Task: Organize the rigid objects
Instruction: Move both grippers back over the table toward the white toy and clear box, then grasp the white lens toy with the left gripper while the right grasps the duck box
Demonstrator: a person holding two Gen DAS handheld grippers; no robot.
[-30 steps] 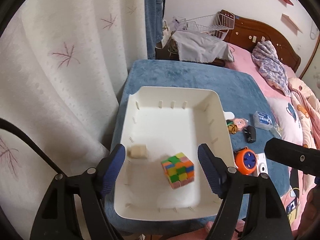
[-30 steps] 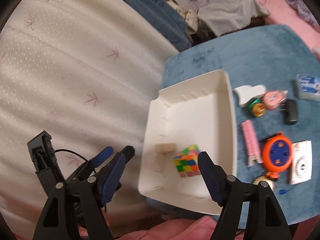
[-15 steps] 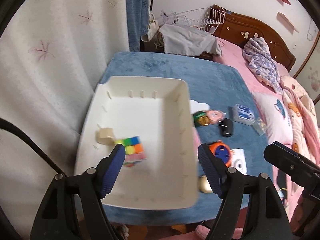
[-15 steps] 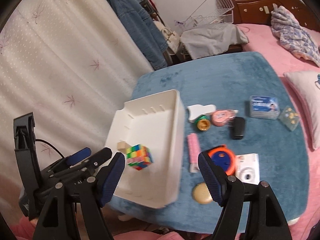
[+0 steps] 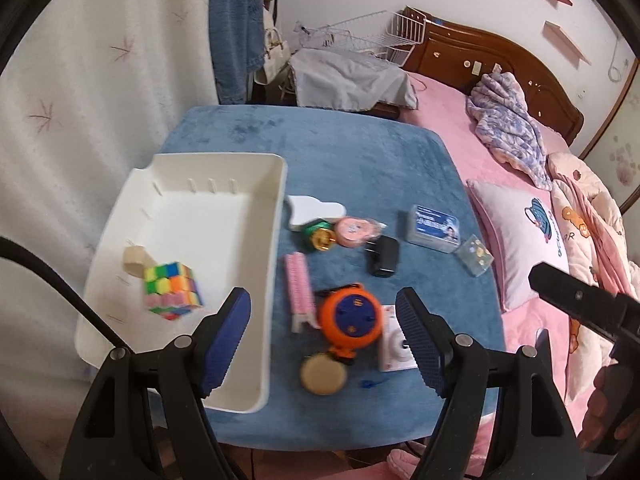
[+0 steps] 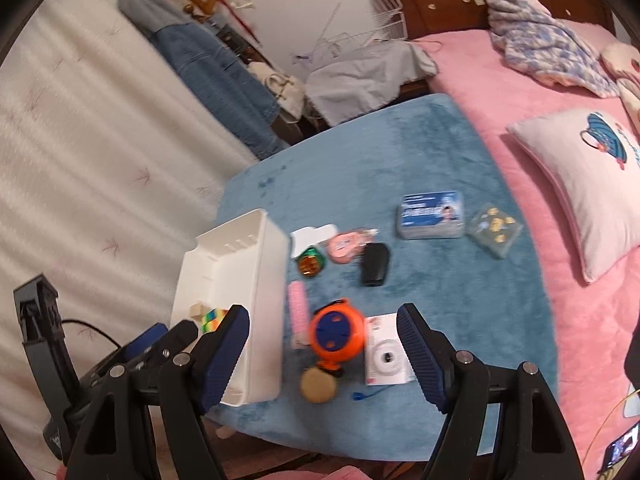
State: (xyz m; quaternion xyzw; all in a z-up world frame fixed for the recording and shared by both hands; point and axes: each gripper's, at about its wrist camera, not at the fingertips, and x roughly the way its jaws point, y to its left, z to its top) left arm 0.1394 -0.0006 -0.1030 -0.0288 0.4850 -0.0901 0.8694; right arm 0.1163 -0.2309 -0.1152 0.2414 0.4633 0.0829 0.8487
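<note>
A white bin (image 5: 276,216) stands at the left of the blue table (image 5: 340,152). It holds a colourful puzzle cube (image 5: 172,290) and a beige block (image 5: 134,260). Right of the bin lie an orange round reel (image 5: 352,318), a pink comb (image 5: 299,284), a tan disc (image 5: 323,374) and a white card (image 5: 394,346). My left gripper (image 5: 322,300) hangs open above the reel, holding nothing. My right gripper (image 6: 322,312) hovers over the same reel (image 6: 338,336); its jaws are opening with nothing between them.
Farther back lie a white cloud-shaped piece (image 5: 316,210), a green-gold item (image 5: 318,234), a pink round case (image 5: 352,231), a black adapter (image 5: 384,256), a blue-white box (image 5: 434,226) and a small clear box (image 5: 476,256). A curtain (image 5: 100,80) hangs left; a pink bed (image 5: 520,208) lies right.
Both grippers have swung right, from above the bin to above the loose items on the table. The cube and the block stay in the bin.
</note>
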